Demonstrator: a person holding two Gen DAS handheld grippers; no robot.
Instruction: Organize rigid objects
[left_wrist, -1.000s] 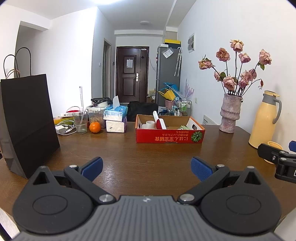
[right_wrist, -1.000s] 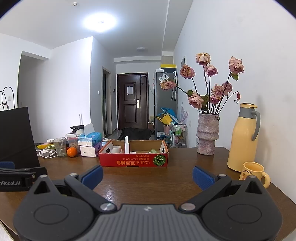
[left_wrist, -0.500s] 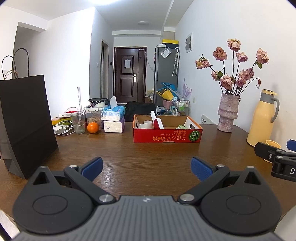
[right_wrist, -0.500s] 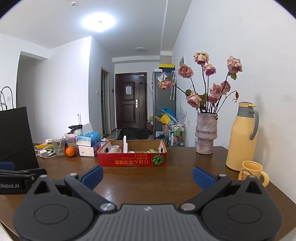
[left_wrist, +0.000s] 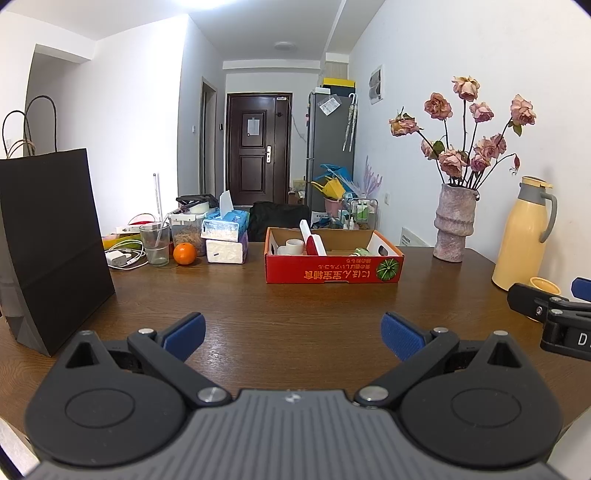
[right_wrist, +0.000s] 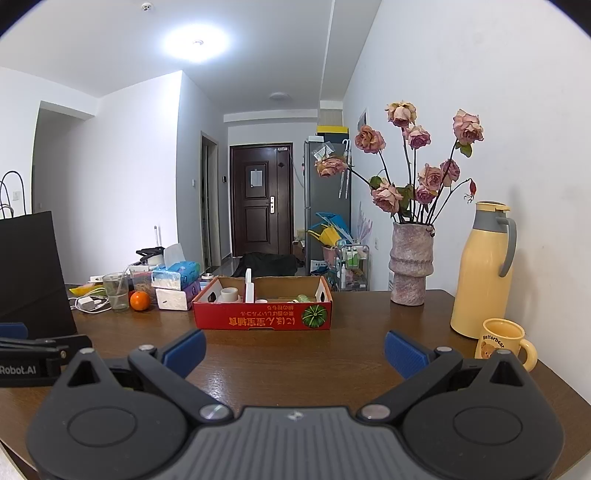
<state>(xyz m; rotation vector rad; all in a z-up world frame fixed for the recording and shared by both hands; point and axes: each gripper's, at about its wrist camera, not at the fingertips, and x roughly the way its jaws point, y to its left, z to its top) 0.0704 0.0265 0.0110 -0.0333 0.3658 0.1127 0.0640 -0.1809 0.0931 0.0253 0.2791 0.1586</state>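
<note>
A shallow red cardboard box (left_wrist: 332, 271) (right_wrist: 263, 319) sits mid-table, holding a white roll (left_wrist: 294, 246), a red-and-white flat tool (left_wrist: 312, 242) and a green item (left_wrist: 360, 253). My left gripper (left_wrist: 293, 334) hovers open over the near table, well short of the box, nothing between its blue pads. My right gripper (right_wrist: 293, 349) is likewise open and empty, level with it on the right. A yellow mug (right_wrist: 502, 341) stands by the right gripper's right finger, beside a yellow thermos (right_wrist: 484, 269). Each gripper shows at the other view's edge.
A tall black paper bag (left_wrist: 48, 240) stands at the near left. Behind it lie a charger and cable (left_wrist: 122, 256), a glass (left_wrist: 155, 243), an orange (left_wrist: 184, 253) and tissue packs (left_wrist: 225, 236). A vase of dried roses (left_wrist: 454, 221) stands far right by the wall.
Both views have shifted slightly; the box and far objects appear marginally lower and farther. Both grippers stay open and empty.
</note>
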